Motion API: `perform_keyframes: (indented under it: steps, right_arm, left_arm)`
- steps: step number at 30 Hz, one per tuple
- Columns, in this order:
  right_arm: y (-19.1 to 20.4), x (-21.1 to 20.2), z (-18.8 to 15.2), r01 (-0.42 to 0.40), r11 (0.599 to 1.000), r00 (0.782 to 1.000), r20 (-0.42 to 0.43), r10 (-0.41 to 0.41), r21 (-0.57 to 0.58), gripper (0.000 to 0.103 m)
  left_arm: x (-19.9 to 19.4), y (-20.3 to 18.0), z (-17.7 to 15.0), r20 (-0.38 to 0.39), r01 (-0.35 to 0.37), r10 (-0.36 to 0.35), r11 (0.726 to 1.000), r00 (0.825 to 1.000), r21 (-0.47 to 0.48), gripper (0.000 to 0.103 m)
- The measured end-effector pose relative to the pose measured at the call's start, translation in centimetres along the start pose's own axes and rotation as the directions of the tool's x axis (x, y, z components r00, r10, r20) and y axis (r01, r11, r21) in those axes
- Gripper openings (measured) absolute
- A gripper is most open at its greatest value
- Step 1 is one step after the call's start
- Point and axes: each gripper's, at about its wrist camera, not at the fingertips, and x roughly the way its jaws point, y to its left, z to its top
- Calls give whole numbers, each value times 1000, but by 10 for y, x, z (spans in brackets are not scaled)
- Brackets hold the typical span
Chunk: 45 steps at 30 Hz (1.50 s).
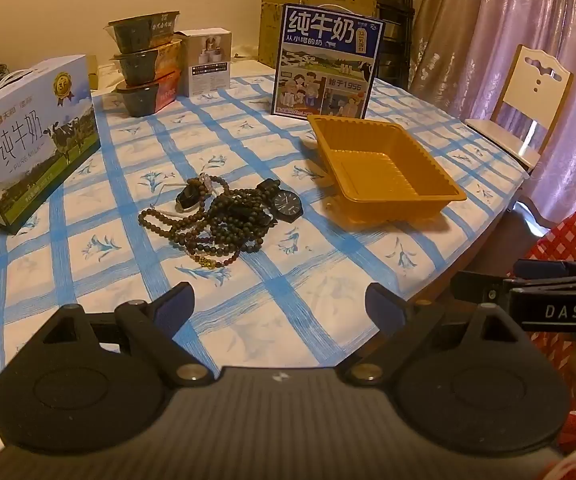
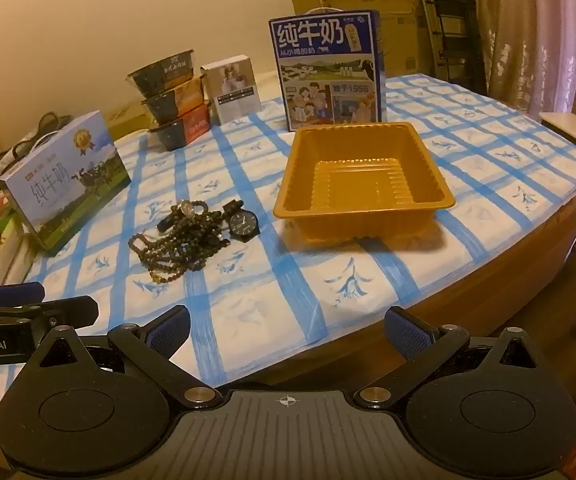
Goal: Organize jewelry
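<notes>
- The left gripper (image 1: 279, 308) is held over the near table edge; its jaws are spread wide, with nothing between them.
- The right gripper (image 2: 286, 332) is likewise spread wide and empty.
- The jewelry pile (image 1: 217, 216) of bead strands and a black wristwatch (image 1: 287, 203) is located on the checked tablecloth (image 1: 87, 280), at 11 o'clock from the left gripper.
- The orange plastic tray (image 2: 362, 176), seemingly empty, is seated at 3 o'clock of the pile, well apart.
</notes>
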Motion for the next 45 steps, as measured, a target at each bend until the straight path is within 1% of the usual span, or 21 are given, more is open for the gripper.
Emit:
perform_keyframes:
  steps: [20, 24, 25, 45]
  right_arm:
    - [-2, -2, 2, 0, 1000, 1000, 4, 0, -2, 103]
    - [3, 0, -2, -1, 1000, 1000, 6, 1, -3, 103]
    - [-2, -3, 3, -1, 1000, 1000, 6, 1, -3, 103]
    - [-1, -2, 3, -2, 1000, 1000, 7, 2, -1, 103]
  left_arm:
    - [0, 0, 0, 1, 2, -2, 1000, 1000, -4, 91]
    - [0, 0, 0, 2, 2, -2, 1000, 1000, -4, 91]
    - [0, 0, 0, 2, 1, -1, 1000, 1000, -4, 91]
    - [0, 0, 0, 5, 2, -2, 1000, 1000, -3, 91]
